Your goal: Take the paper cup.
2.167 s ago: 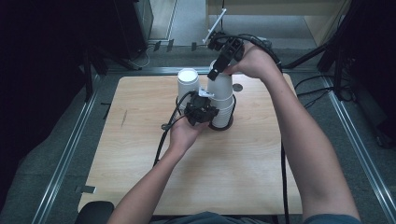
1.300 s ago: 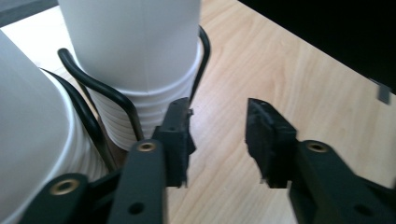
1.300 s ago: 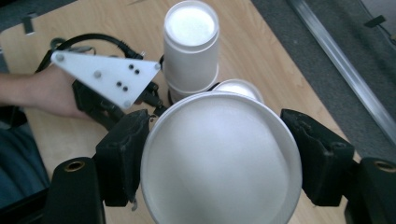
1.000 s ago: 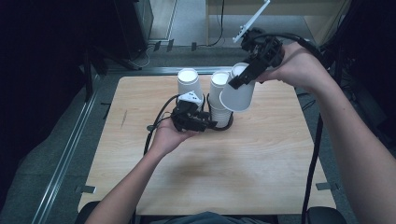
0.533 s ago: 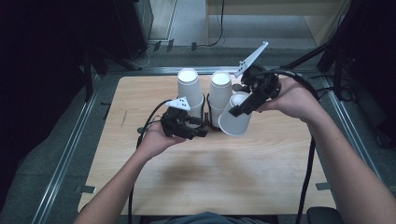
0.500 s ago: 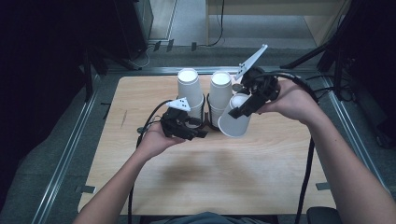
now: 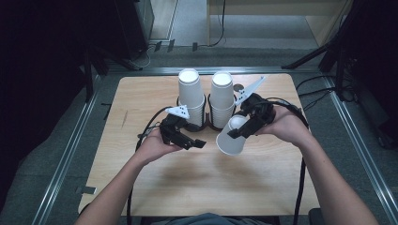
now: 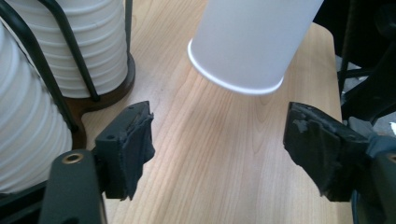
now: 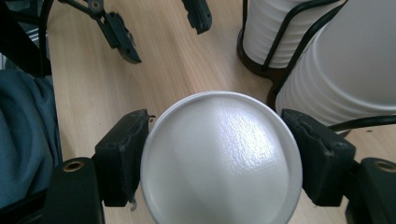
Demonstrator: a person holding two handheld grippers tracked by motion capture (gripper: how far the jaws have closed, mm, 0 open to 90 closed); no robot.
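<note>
Two stacks of white paper cups stand upside down in black wire holders, the left stack [image 7: 190,96] and the right stack [image 7: 221,96]. My right gripper [image 7: 241,127] is shut on a single white cup [image 7: 231,138], which hangs mouth-down and tilted just above the wooden table [image 7: 263,183], in front of the right stack. In the right gripper view the jaws of the right gripper [image 9: 217,154] press both sides of the cup's base [image 9: 219,177]. My left gripper [image 7: 195,142] is beside the cup, at the foot of the left stack. Its jaws have just been opening; the gripper [image 8: 219,149] has nothing between them, with the cup [image 8: 252,42] beyond.
The holders' round wooden bases [image 8: 109,88] rest on the table close to the left jaw. Black cables trail from both grippers over the front of the table. A metal rail [image 7: 61,159] runs along the table's left side, with dark floor beyond.
The right hand has come down with the cup from above the stacks to just over the table. The left gripper has drawn back from the stacks and opened wider.
</note>
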